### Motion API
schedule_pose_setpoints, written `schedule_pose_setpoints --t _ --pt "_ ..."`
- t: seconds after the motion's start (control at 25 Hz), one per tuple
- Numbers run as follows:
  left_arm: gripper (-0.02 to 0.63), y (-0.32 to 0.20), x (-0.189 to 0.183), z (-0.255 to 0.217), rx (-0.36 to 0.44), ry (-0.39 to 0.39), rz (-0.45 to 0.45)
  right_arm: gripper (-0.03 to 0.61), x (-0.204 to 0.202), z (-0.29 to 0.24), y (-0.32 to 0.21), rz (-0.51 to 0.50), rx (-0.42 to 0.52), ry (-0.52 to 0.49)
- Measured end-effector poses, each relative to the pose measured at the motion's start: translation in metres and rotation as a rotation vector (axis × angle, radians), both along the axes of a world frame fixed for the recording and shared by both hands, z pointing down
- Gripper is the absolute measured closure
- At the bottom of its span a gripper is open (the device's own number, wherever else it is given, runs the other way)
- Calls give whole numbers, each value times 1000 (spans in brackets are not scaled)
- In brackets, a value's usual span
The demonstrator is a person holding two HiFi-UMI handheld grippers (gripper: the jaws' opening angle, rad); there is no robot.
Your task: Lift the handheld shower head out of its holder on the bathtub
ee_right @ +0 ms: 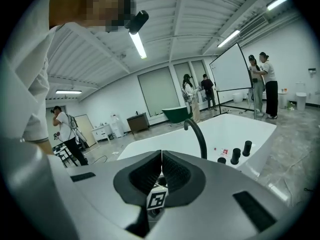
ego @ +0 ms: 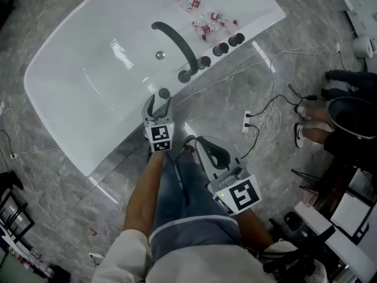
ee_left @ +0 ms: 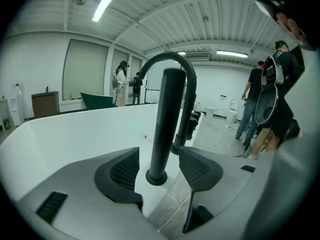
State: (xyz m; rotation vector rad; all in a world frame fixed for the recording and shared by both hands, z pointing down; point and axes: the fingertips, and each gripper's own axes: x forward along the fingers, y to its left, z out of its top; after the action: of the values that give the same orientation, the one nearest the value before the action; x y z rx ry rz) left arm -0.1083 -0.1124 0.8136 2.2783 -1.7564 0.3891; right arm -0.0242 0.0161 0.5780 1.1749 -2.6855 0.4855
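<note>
The handheld shower head (ee_left: 167,119) is a black rod that stands upright in its round holder (ee_left: 156,177) on the white bathtub's rim (ego: 126,137). In the head view its top (ego: 164,92) shows just beyond my left gripper (ego: 159,103). My left gripper (ee_left: 160,165) is open, with one pad on each side of the rod and a gap to both. My right gripper (ego: 194,143) hangs over the floor, short of the tub, behind and to the right of the left one. Its jaws (ee_right: 161,156) are shut with nothing between them.
A black arched faucet (ego: 177,43) and black knobs (ego: 227,45) stand farther along the rim, with small red-capped bottles (ego: 203,16) lying in the tub beside them. A power strip with cables (ego: 248,121) lies on the marble floor. A person (ego: 344,122) stands at the right.
</note>
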Motion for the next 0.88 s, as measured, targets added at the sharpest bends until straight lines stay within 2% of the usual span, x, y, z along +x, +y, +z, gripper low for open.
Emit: schedule_pose_setpoints --t 0.16,0.28,0.48,0.56,0.68,0.76,0.88 --pt "373 -17 9 46 25 -86 36 563 7 47 0 40 -12 1" --pt "457 -29 8 79 22 -106 35 563 11 85 -6 61 -32 11" --pt "463 -40 11 94 41 -149 41 563 11 111 -16 63 -51 23" --pt "465 -37 13 91 25 -155 45 563 9 107 -16 59 -49 28" --pt "466 -30 10 75 27 -124 30 563 6 94 -19 58 -30 24" --pt "466 -18 8 47 48 -90 22 563 6 76 -17 58 -14 22" --pt "466 4 9 -19 74 -55 34 563 9 28 -14 58 16 15"
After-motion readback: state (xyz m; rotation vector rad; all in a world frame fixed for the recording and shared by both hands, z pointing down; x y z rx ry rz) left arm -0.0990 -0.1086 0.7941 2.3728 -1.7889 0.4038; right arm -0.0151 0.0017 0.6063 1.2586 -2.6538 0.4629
